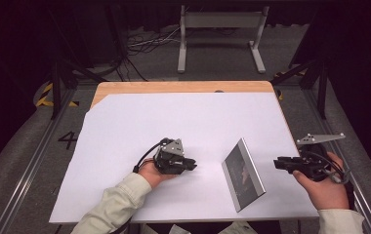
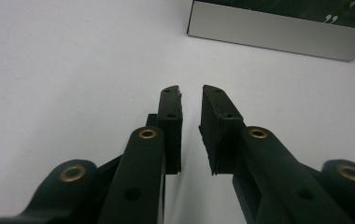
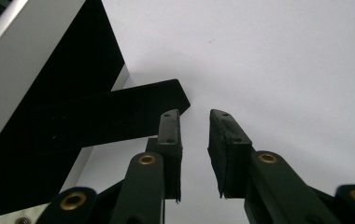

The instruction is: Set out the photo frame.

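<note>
One picture frame point(image 1: 242, 174), silver-edged, propped tilted on white sheet point(image 1: 174, 122) near its right edge, back stand point(image 3: 119, 112) on the sheet. Left gripper point(image 1: 192, 165) just left of frame, apart from it, jaws parted by a narrow gap, nothing between. Right gripper point(image 1: 277, 163) just past sheet's right edge, jaws likewise slightly parted, empty. Broad bare sheet toward far and left edges.

Count on table: one picture frame point(image 1: 242, 174), one white sheet point(image 1: 174, 122), one wooden tabletop point(image 1: 174, 87). Two grippers: left point(image 1: 193, 165), right point(image 1: 277, 163), each with two black jaws. Beyond the table: one white stand point(image 1: 221, 22).
</note>
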Available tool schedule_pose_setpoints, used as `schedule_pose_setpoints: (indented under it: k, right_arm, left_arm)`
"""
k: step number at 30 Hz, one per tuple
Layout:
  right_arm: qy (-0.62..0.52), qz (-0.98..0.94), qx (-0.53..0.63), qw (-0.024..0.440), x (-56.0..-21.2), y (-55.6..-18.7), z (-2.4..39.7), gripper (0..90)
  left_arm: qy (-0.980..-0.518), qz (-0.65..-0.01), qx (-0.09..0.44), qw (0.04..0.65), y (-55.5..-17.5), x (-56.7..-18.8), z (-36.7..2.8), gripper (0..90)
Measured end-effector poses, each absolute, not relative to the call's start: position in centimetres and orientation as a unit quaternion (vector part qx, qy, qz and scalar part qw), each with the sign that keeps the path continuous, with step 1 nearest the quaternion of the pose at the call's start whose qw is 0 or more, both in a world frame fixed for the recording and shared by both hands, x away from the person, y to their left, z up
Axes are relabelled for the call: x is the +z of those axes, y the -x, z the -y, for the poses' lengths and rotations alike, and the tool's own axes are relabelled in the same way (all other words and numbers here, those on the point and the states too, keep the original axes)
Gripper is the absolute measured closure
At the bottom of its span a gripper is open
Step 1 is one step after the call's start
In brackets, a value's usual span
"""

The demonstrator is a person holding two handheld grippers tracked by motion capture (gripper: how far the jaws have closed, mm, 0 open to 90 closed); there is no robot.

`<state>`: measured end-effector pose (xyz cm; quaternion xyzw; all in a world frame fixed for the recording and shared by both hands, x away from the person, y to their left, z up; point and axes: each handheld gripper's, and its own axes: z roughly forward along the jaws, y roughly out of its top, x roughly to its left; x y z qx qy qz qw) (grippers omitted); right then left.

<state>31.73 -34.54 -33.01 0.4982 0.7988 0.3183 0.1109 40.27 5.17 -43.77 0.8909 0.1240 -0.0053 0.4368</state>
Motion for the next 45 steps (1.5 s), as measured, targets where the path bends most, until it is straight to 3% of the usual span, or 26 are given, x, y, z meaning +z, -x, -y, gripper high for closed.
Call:
schedule_pose_setpoints:
  k: [24, 29, 45]
  right_arm:
    - [-0.514, -0.8, 0.295, 0.091, -29.1, -33.0, 32.4, 70.3]
    - [-0.517, -0.8, 0.295, 0.077, -28.7, -33.1, 31.8, 70.1]
    - [-0.538, -0.795, 0.277, 0.039, -27.6, -33.4, 29.5, 71.6]
  left_arm:
    - [-0.873, -0.179, 0.03, 0.452, -41.1, -43.5, -8.8, 75.9]
    - [-0.871, -0.183, 0.04, 0.453, -41.2, -43.7, -8.8, 71.9]
    - [-0.877, -0.177, 0.036, 0.446, -41.1, -43.9, -8.3, 71.4]
